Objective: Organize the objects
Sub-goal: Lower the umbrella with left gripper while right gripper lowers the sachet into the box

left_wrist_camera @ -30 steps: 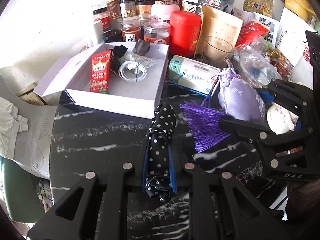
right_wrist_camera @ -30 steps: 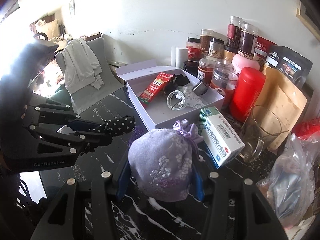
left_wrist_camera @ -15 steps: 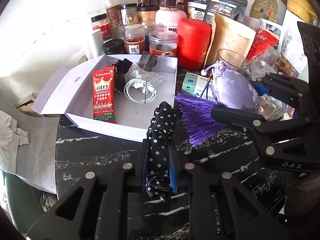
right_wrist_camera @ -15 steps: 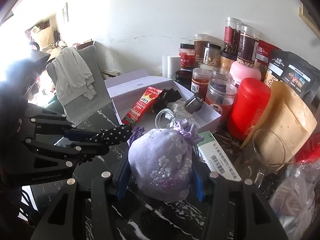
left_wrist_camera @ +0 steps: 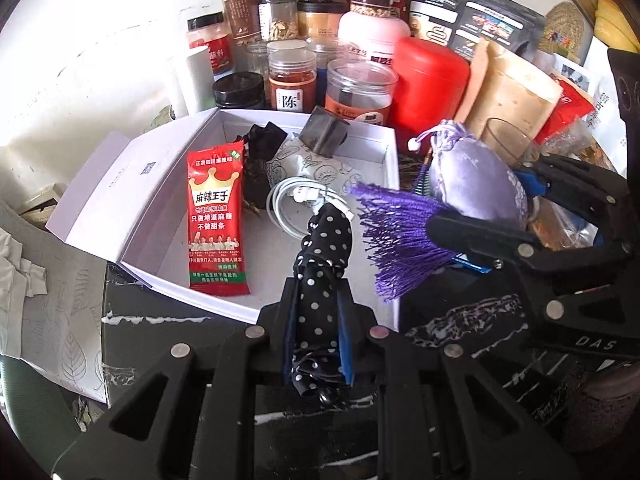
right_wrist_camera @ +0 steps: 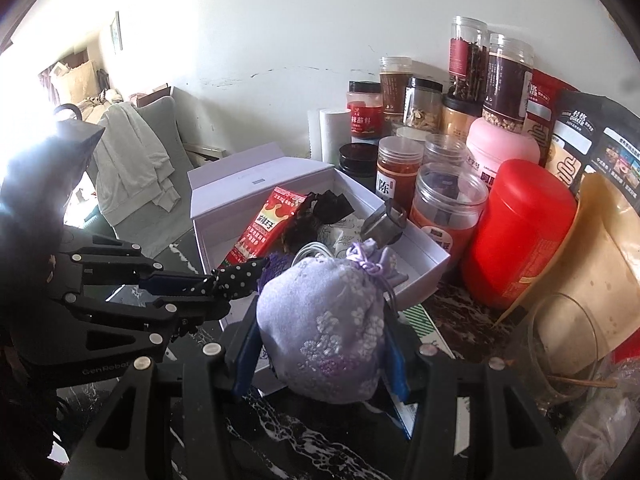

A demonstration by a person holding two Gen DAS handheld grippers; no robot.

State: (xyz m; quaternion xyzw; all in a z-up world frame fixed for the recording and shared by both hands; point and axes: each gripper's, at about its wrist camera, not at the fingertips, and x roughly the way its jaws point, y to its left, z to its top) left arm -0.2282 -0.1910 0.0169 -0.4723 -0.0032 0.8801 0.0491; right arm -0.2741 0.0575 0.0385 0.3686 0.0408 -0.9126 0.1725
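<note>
My left gripper (left_wrist_camera: 316, 320) is shut on a black polka-dot cloth (left_wrist_camera: 320, 280), held over the near edge of an open white box (left_wrist_camera: 136, 208). My right gripper (right_wrist_camera: 320, 344) is shut on a purple embroidered pouch (right_wrist_camera: 324, 320) with a purple tassel (left_wrist_camera: 396, 236), held above the box's near right corner. The pouch also shows in the left wrist view (left_wrist_camera: 476, 184). The box holds a red snack packet (left_wrist_camera: 216, 220), a white cable coil (left_wrist_camera: 296, 204), a black wrapper and a small metal cup (left_wrist_camera: 324, 136).
Several jars (right_wrist_camera: 400, 176), a red canister (right_wrist_camera: 520, 236), a pink tub and snack bags crowd the wall behind the box. A glass cup (right_wrist_camera: 560, 344) and a green-white medicine box (right_wrist_camera: 424, 320) sit right. A black marble table (left_wrist_camera: 200, 344) lies below; a chair with clothes (right_wrist_camera: 132, 160) stands left.
Both grippers moved forward with their loads, from over the marble table to over the white box. The pouch now hangs above the box's right corner instead of the medicine box.
</note>
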